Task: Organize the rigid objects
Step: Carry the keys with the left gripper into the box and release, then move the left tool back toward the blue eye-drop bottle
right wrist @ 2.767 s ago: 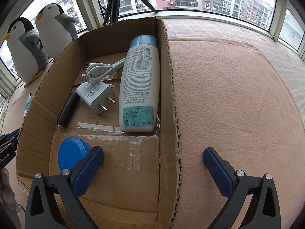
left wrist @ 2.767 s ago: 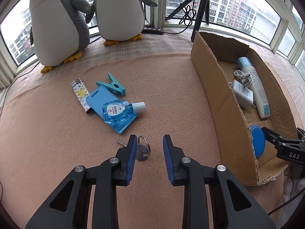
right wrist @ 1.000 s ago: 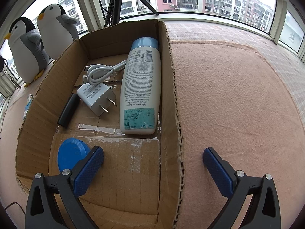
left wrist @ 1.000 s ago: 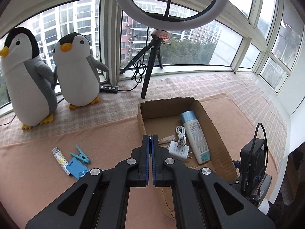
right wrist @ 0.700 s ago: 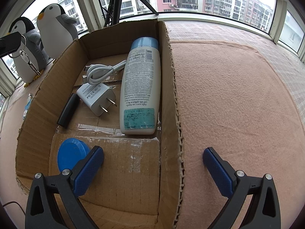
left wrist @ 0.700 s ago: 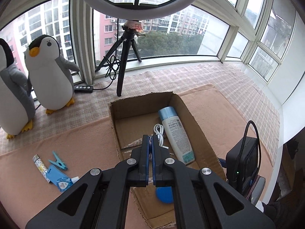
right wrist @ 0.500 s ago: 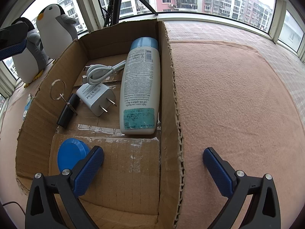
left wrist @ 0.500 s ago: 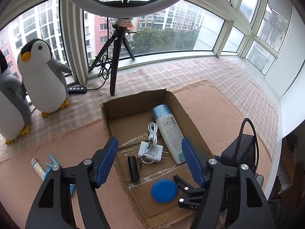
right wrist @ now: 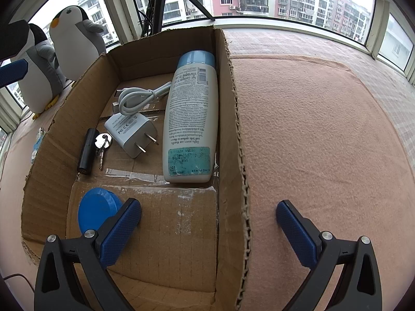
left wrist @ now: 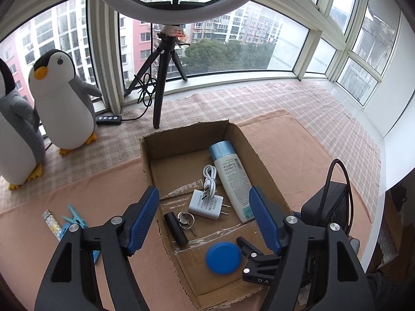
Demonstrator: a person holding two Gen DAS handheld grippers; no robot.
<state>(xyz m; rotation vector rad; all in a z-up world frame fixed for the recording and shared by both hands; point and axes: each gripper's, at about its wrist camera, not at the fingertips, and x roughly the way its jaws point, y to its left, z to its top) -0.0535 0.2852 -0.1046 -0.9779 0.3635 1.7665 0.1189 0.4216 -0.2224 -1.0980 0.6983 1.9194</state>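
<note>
Pink blanket [left wrist: 272,134] carries a cardboard box [left wrist: 181,134] where keys [left wrist: 186,219] lie, seemingly touching the black cylinder [left wrist: 175,229]. Left gripper [left wrist: 205,217] jaws have just been opening and stand wide, empty. Right gripper [right wrist: 207,223] jaws gape wide across the box's right wall.

A brown cardboard box [left wrist: 181,140] holds a white bottle [left wrist: 232,178] with a pale blue cap, a white charger [left wrist: 205,204], silver keys [left wrist: 185,219], a black cylinder [left wrist: 175,228] and a blue lid [left wrist: 223,258].
</note>
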